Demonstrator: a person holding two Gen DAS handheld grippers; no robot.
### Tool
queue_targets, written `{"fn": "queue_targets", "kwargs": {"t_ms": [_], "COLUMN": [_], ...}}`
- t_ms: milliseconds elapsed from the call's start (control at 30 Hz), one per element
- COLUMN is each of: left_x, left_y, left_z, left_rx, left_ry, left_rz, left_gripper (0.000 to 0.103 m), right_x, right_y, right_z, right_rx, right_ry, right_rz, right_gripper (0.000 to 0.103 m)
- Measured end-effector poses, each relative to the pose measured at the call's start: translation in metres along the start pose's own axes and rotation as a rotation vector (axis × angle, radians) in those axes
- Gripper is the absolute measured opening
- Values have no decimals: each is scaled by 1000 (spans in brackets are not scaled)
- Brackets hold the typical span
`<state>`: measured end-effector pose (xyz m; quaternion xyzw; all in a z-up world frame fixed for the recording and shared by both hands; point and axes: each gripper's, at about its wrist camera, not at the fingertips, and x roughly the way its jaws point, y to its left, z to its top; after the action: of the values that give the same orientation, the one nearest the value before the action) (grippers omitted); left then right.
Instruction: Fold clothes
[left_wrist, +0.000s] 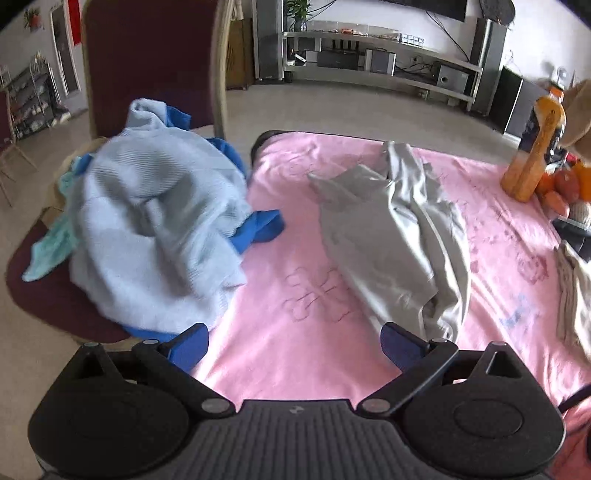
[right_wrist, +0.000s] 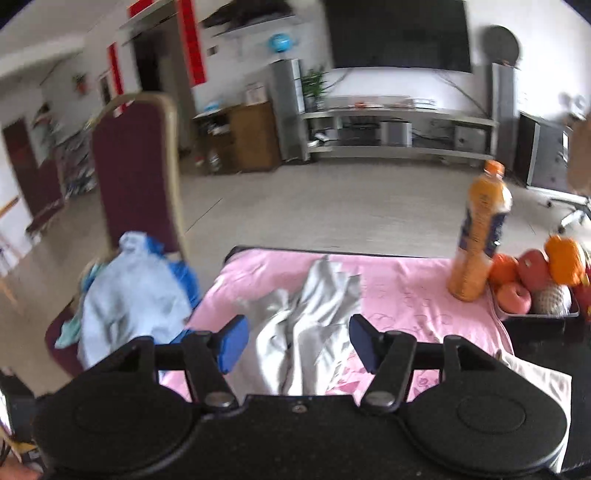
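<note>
A crumpled grey garment (left_wrist: 391, 236) lies on the pink cloth (left_wrist: 295, 354) that covers the table; the right wrist view shows the same grey garment (right_wrist: 306, 325) from higher up. My left gripper (left_wrist: 293, 345) is open above the pink cloth, just short of the garment's near end, with nothing between its blue pads. My right gripper (right_wrist: 297, 341) is open too, hovering over the garment's near part. A heap of light blue, dark blue and mint clothes (left_wrist: 155, 229) rests on a maroon chair (left_wrist: 147, 62) left of the table.
An orange juice bottle (right_wrist: 480, 236) and a tray of fruit (right_wrist: 535, 280) stand at the table's far right. A folded beige cloth (left_wrist: 574, 295) lies at the right edge. A TV stand (right_wrist: 399, 129) and speakers line the far wall across open floor.
</note>
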<state>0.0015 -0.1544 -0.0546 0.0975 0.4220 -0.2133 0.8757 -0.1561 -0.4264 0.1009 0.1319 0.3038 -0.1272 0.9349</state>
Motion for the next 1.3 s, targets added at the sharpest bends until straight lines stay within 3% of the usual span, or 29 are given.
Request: {"fn": "queue_targets", "kwargs": {"t_ms": [100,167,267,400,533,667,800,900,1100,1300], "left_x": [20,36,62,88,104,107,104,101,77,64], "left_y": [-10,-19,-37,-43,-35,-28,-28,-27,-20,-20], "left_z": [10,16,23,24,22,20,17,16,12,2], "left_rx": [-18,-15,37,35,14,16,32,32,5,-41], "left_ry": [-16,1,36,92,126,129,115,111,73,72], "left_rz": [0,23,34,24,40,54,80,81,16,-51], "left_gripper": [99,99,98,86,83,76,76,76,77,77], "right_x": [33,57,101,165,217,250,270,252,212,110], "right_y": [-6,-4,-3,-5,3,-3,5,3,-2,-85], "right_z": [-7,-13,-29,-53,-77,-84,-86,-85,-82,-104], "right_rx": [-55,-115,-150,-99,-29,136,166,151,121,339], "right_ry": [2,19,100,242,341,360,333,296,221,122], "right_rz": [-58,-88,-72,-6,33,70,48,15,-52,-140], "right_gripper": [56,48,40,36,33,33,26,3,1,1]}}
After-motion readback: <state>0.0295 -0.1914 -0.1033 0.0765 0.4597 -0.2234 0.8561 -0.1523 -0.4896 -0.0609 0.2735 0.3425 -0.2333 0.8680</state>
